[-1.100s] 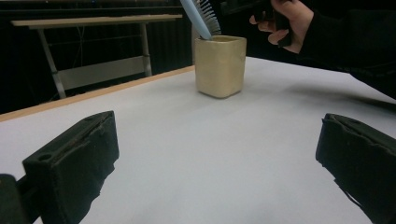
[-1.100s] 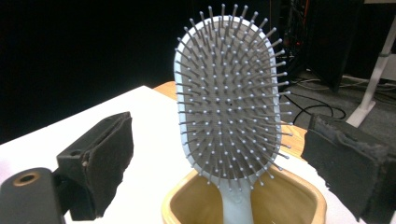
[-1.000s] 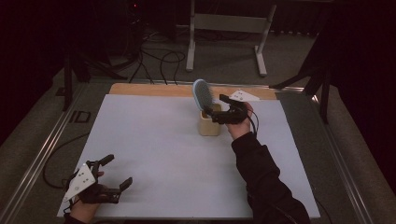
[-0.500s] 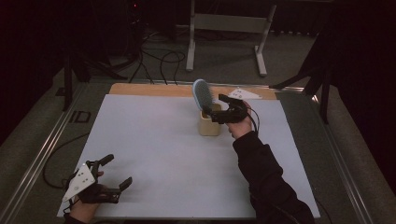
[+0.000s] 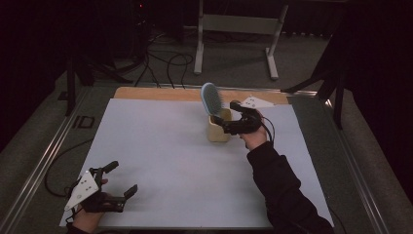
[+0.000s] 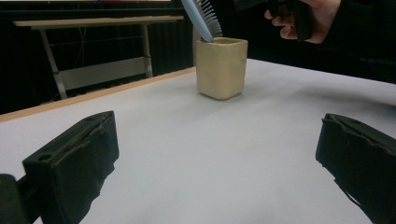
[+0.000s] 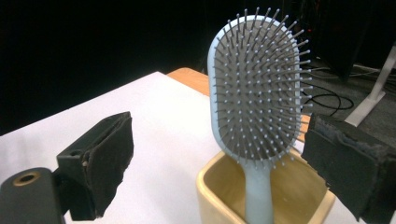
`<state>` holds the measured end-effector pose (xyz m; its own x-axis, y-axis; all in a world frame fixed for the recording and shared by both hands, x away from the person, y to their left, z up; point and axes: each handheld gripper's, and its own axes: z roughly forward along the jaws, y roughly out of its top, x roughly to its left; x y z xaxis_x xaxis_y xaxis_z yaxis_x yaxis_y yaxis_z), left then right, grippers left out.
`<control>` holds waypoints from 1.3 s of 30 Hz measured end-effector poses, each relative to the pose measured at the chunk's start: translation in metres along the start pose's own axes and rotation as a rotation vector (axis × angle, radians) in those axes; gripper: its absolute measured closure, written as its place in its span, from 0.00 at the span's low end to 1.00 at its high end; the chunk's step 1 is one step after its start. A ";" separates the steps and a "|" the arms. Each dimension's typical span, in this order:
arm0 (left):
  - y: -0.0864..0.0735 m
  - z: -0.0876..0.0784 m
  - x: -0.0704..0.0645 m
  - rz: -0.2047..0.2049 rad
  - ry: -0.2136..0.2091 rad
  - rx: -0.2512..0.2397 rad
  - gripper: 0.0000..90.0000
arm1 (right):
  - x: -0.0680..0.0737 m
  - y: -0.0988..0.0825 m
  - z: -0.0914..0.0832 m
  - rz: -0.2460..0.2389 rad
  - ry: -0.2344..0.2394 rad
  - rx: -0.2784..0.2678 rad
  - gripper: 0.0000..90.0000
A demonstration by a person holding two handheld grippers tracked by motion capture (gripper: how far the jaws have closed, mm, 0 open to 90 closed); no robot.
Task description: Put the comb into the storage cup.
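Observation:
A light blue hairbrush (image 5: 210, 95) stands handle-down in a cream square cup (image 5: 218, 130) at the far middle of the white table sheet (image 5: 170, 146). My right gripper (image 5: 230, 117) is open just right of the cup. In the right gripper view its jaws stand wide on either side of the hairbrush (image 7: 257, 88) and cup (image 7: 219, 186), and neither jaw touches them. My left gripper (image 5: 122, 179) rests open and empty at the near left corner. From there the cup (image 6: 221, 67) and hairbrush (image 6: 201, 21) are far ahead, with the right hand (image 6: 303, 18) beside them.
A wooden strip (image 5: 160, 93) edges the table's far side. Beyond it are a metal stand's legs (image 5: 234, 24) and cables (image 5: 160, 63) on the floor. A metal rail (image 5: 44, 161) runs along the table's left side.
Hardly anything: the right hand has shifted very slightly by the cup. The brush, the cup and the left gripper are where they were.

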<state>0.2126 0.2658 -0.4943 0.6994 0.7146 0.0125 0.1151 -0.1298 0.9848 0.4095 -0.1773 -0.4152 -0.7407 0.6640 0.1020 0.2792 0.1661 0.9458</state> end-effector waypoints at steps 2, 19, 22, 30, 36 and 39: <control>0.000 0.000 0.000 0.000 0.001 -0.001 0.00 | 0.000 -0.003 -0.003 0.001 0.001 0.005 0.10; 0.000 0.000 0.000 0.002 0.003 0.001 0.00 | 0.005 -0.026 -0.033 0.008 0.005 -0.005 0.10; 0.000 0.000 0.000 0.002 0.004 0.001 0.00 | 0.006 -0.030 -0.038 0.009 0.006 -0.001 0.10; 0.000 0.000 -0.001 0.003 0.002 0.002 0.00 | 0.008 -0.046 -0.048 0.015 0.018 0.011 0.10; 0.000 0.000 -0.001 0.004 0.002 0.003 0.00 | 0.010 -0.060 -0.057 0.035 0.015 0.018 0.10; 0.000 0.000 -0.001 0.005 0.001 0.002 0.00 | 0.012 -0.066 -0.061 0.035 0.026 0.033 0.10</control>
<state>0.2122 0.2649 -0.4939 0.6994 0.7145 0.0176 0.1130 -0.1348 0.9844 0.3455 -0.2248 -0.4579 -0.7459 0.6505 0.1430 0.3244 0.1673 0.9310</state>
